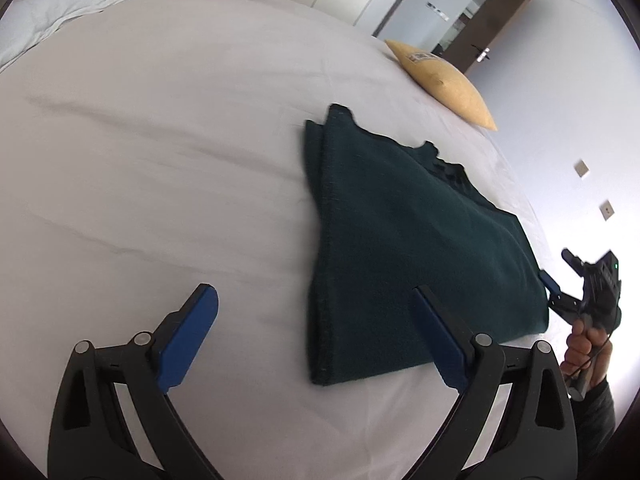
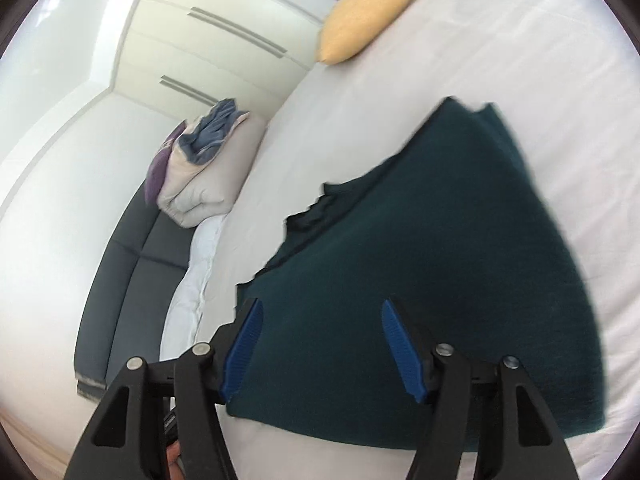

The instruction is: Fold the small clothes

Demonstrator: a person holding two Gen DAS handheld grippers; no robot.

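A dark green garment (image 1: 412,240) lies folded flat on the white bed sheet (image 1: 160,160). My left gripper (image 1: 316,300) is open and empty, its right finger over the garment's near left edge, its left finger over bare sheet. In the right wrist view the same garment (image 2: 440,260) fills the middle. My right gripper (image 2: 322,314) is open and empty, hovering over the garment's near edge. The right gripper also shows in the left wrist view (image 1: 560,276), at the garment's right edge, held by a hand.
A yellow pillow (image 1: 444,80) lies at the bed's far edge, also in the right wrist view (image 2: 368,12). A folded duvet with blue and purple cloth (image 2: 204,168) sits at the bed's end by a dark sofa (image 2: 128,292). A white blanket (image 1: 60,12) lies far left.
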